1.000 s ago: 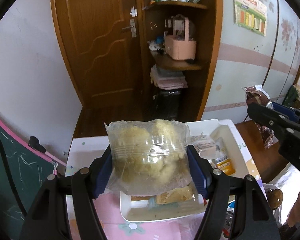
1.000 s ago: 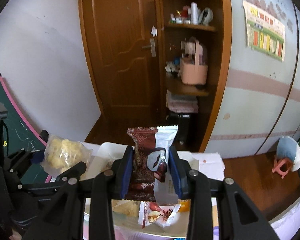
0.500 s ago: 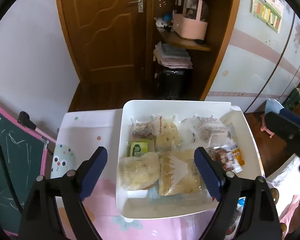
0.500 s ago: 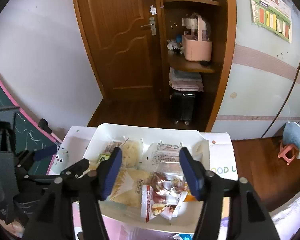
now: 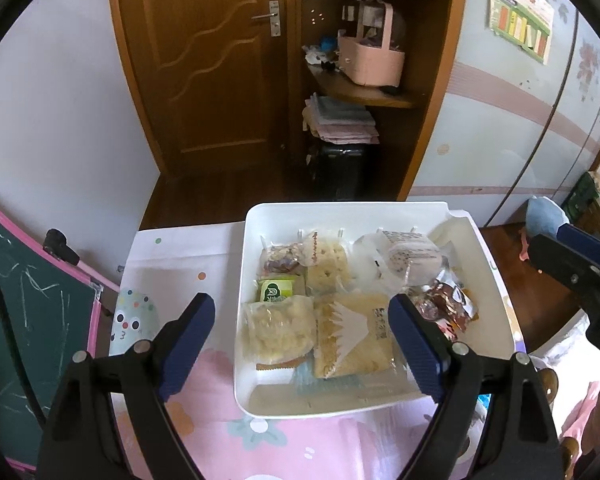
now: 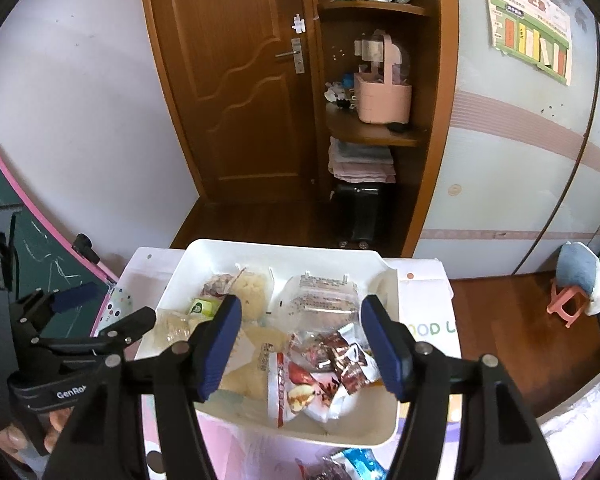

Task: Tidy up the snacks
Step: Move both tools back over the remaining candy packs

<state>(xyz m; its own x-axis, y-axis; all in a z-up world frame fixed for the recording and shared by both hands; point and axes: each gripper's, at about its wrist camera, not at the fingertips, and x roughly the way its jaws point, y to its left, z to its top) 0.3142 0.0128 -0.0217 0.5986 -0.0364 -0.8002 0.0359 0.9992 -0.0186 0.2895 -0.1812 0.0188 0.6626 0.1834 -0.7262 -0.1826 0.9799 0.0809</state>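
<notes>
A white bin (image 5: 340, 211) on the table holds several packed snacks. A clear bag of yellow puffs (image 5: 278, 332) lies at its front left, beside a cracker pack with a white mountain print (image 5: 352, 332). My left gripper (image 5: 302, 342) hovers open above both, touching nothing. In the right wrist view, a brown-and-white snack pack (image 6: 346, 358) lies loose at the front right of the bin (image 6: 284, 257). My right gripper (image 6: 302, 346) stands open over that pack, with nothing between its pads. The left gripper (image 6: 80, 320) shows at the left edge there.
The bin sits on a pink flowered tablecloth (image 5: 204, 432). A green chalkboard (image 5: 24, 320) leans at the left. A blue wrapper (image 6: 356, 460) lies on the table in front of the bin. Behind stand a wooden door (image 5: 208, 60), a corner shelf with a pink basket (image 5: 370, 60), and a small stool (image 6: 576, 288).
Both grippers opened and let go. The clear bag of puffs and the brown-and-white pack now lie in the bin. Both views have tipped down toward the bin.
</notes>
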